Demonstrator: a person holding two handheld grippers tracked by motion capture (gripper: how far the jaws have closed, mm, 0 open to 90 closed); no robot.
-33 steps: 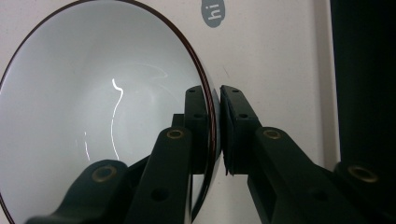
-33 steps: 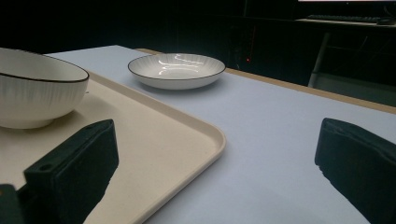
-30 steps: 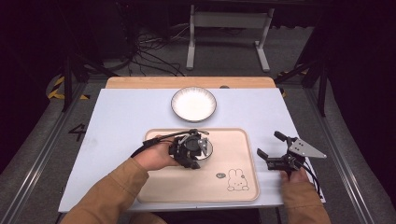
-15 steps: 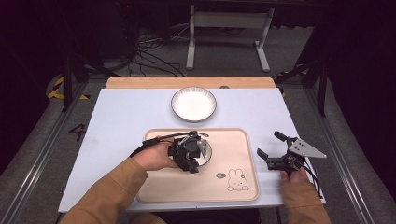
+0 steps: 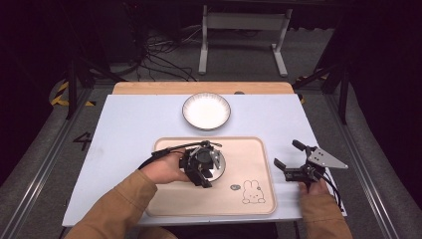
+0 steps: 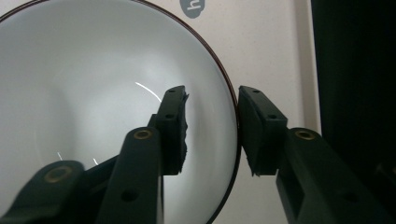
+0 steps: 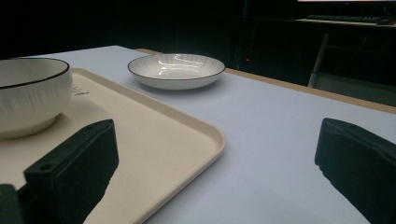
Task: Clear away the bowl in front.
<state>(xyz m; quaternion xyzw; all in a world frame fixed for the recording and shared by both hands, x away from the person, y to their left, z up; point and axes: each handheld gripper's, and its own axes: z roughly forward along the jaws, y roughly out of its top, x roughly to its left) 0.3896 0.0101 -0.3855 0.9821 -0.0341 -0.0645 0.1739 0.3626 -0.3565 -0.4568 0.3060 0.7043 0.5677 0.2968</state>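
Observation:
A white bowl [image 5: 222, 163] with a dark rim stands on the beige tray [image 5: 199, 201]. My left gripper [image 5: 206, 165] hangs over it, open. In the left gripper view the jaws straddle the bowl's [image 6: 93, 93] right rim: one finger [image 6: 173, 126] is inside, apart from the wall, and the other [image 6: 254, 126] is just outside against the rim. My right gripper [image 5: 287, 153] rests open on the table to the right of the tray, nothing between its jaws. From the right gripper [image 7: 217, 149] view I see the bowl [image 7: 28, 93] at the left on the tray [image 7: 154, 135].
A shallow white plate [image 5: 206, 110] sits on the pale blue table top [image 5: 129, 124] beyond the tray, also seen as a ribbed plate [image 7: 176, 67] in the right gripper view. A rabbit drawing [image 5: 253, 191] marks the tray's near right corner. A metal stand [image 5: 244, 30] stands behind the table.

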